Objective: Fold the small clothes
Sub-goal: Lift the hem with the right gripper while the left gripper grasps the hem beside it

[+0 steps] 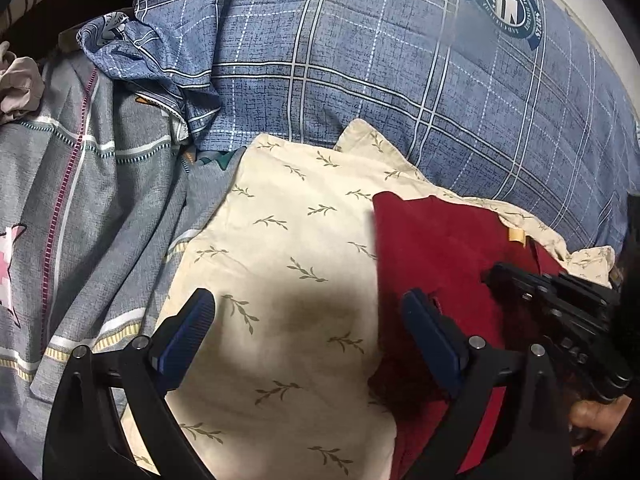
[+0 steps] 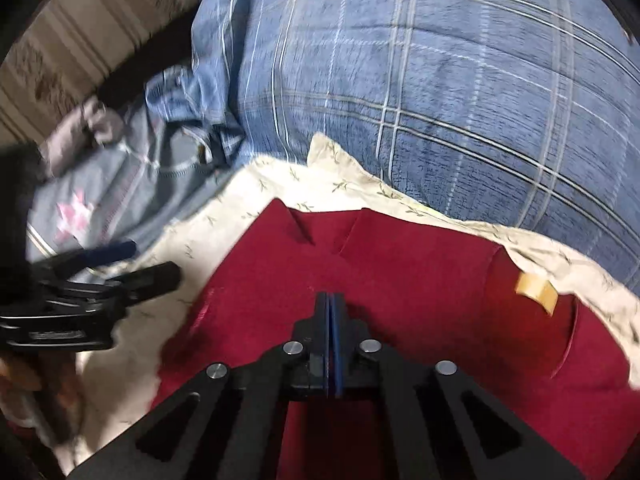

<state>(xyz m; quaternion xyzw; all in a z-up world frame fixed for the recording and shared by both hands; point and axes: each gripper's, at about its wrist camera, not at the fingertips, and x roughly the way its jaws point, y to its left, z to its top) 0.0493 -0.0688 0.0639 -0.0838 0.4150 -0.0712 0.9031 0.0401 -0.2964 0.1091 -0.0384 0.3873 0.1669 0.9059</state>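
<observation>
A dark red garment point(image 1: 440, 248) lies on a cream leaf-print cloth point(image 1: 288, 240); it also shows in the right wrist view point(image 2: 420, 280), with a tan label point(image 2: 536, 292) near its right edge. My left gripper point(image 1: 308, 312) is open and empty, hovering over the cream cloth at the garment's left edge. My right gripper point(image 2: 331, 300) has its jaws closed together just above the red garment; I see no fabric between them. It appears in the left wrist view point(image 1: 552, 304) over the garment's right side.
A blue plaid quilt point(image 1: 380, 72) bulges behind the cloths. A grey striped bedcover point(image 1: 80, 200) with a pink star lies to the left. A beige crumpled cloth point(image 1: 20, 84) sits at far left. A striped wall or headboard point(image 2: 80, 40) is at upper left.
</observation>
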